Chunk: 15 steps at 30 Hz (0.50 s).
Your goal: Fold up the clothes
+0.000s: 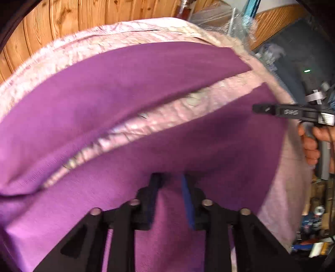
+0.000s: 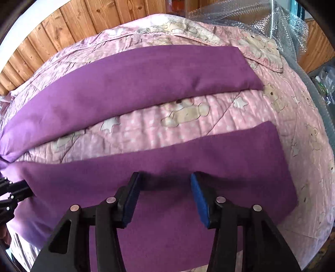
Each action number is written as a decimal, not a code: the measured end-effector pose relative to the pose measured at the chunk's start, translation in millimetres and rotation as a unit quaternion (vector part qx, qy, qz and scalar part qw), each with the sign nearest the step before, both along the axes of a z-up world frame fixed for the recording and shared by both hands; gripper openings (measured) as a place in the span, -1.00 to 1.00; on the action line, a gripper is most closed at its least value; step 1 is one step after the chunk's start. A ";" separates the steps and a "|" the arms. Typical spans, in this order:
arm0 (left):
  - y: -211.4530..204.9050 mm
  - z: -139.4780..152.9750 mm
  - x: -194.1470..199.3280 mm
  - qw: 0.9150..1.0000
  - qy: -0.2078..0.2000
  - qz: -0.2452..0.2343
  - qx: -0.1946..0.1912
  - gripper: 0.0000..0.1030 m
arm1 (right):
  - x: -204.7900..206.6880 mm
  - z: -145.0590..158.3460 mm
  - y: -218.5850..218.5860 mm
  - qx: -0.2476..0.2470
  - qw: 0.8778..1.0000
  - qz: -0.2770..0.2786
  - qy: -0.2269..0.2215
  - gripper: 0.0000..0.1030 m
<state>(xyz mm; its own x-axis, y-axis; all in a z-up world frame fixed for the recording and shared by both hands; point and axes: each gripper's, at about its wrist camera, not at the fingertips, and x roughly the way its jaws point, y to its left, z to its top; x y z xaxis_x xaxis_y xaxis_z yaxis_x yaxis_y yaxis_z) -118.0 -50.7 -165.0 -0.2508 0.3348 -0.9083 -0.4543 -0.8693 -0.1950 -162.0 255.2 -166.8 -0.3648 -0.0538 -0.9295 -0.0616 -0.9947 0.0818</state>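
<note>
Purple trousers flat on pink quilt, both legs spread ahead of grippers. Left gripper jaws apart, nothing held, over near leg. Right gripper jaws wide apart, same leg. Step likely: pre-grasp for fold. Next: pinch near-leg edge, carry onto far leg.

Knotty wood-panelled wall runs behind, warm and daylit. A pink teddy-bear quilt covers the bed. Bubble wrap bunches at the far right; cluttered shelves sit blurred beyond.
</note>
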 end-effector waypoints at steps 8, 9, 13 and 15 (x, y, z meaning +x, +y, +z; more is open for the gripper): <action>6.8 23.3 -26.2 0.997 -0.034 -0.021 0.063 -0.33 | 116.6 -9.8 66.3 -0.286 0.937 -0.196 -0.041 0.01; 14.3 22.9 -31.9 0.996 -0.038 -0.039 0.074 -0.25 | 123.2 -17.3 62.8 -0.297 0.933 -0.202 -0.039 0.01; 52.2 9.7 -48.5 0.987 -0.066 -0.111 0.092 -0.24 | 127.7 -31.4 50.4 -0.317 0.918 -0.236 0.027 0.02; 66.1 -0.6 -49.6 0.984 -0.073 -0.137 0.082 -0.24 | 124.6 -31.9 46.2 -0.328 0.912 -0.241 0.045 -0.02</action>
<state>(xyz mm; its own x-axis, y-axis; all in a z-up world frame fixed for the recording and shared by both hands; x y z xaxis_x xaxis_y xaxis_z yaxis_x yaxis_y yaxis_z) -167.6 15.4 -165.7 -0.0023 0.5174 -0.8557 -0.6239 -0.6694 -0.4032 -37.4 301.4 -198.7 -0.5667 -0.4003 -0.7202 -0.4424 -0.5896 0.6758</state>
